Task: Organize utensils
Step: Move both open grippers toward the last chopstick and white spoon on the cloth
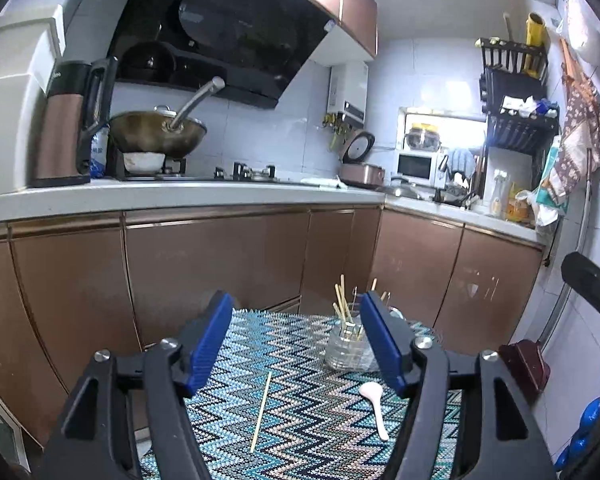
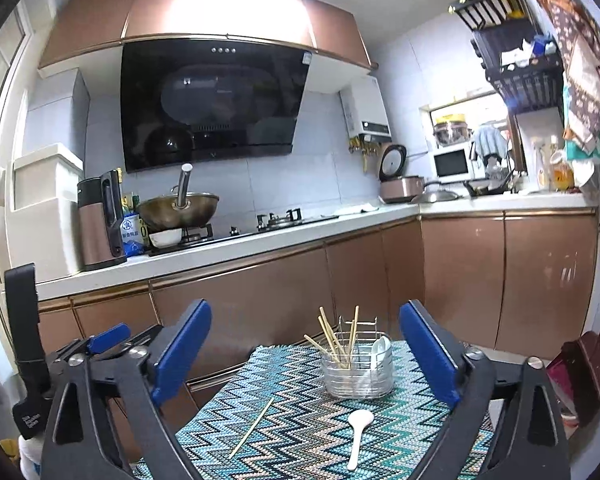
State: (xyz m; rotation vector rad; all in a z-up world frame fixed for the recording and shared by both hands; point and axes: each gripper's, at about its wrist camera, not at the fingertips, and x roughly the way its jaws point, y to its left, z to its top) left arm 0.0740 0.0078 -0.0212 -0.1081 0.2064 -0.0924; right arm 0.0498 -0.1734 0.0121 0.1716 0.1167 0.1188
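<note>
Several chopsticks (image 2: 332,340) and perhaps one spoon (image 2: 381,350) fill the caddy (image 2: 358,378).

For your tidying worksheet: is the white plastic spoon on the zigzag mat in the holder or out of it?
Out. The white plastic spoon lies flat on the zigzag mat, in front of the wire holder.

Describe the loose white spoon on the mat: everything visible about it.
The white spoon looks like smooth plastic or ceramic, with a rounded bowl and a short tapering handle. It lies flat on the zigzag mat, bowl toward the utensil holder, handle toward the camera. Nothing but the mat touches it.
</note>
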